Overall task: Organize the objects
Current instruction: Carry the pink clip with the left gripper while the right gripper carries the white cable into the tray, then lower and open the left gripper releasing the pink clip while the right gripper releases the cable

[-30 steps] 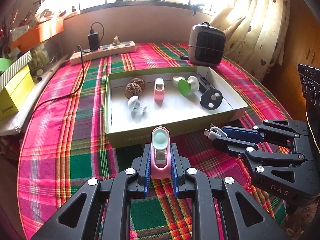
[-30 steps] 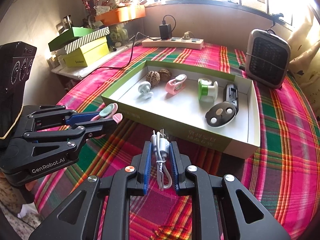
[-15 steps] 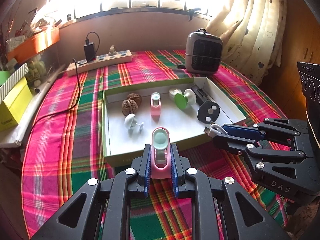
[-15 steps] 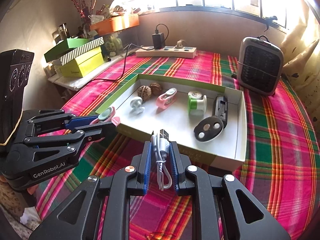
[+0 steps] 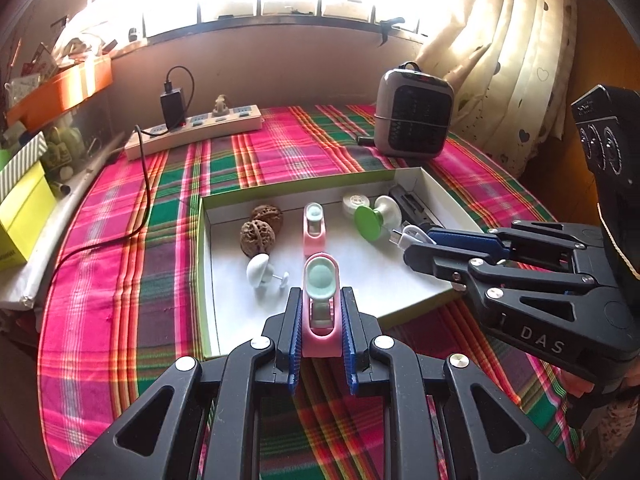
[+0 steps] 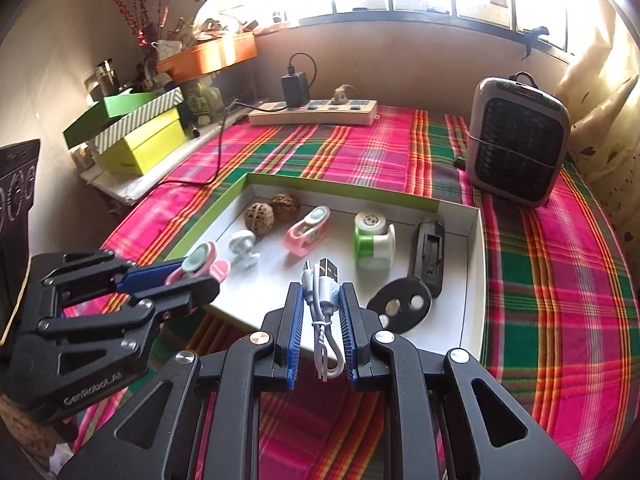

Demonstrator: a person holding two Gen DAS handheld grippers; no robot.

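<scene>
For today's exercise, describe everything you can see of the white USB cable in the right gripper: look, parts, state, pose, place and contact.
The white USB cable is thin, glossy plastic, gathered into a short bundle and bound by wraps of its own cord near the middle. A metal USB plug and a smaller white connector stick out at the front; a loop hangs at the back. It is clamped between the blue ribbed pads of the right gripper, lying along the fingers, touching nothing else. It is held in the air over the near edge of the green-rimmed box.
</scene>
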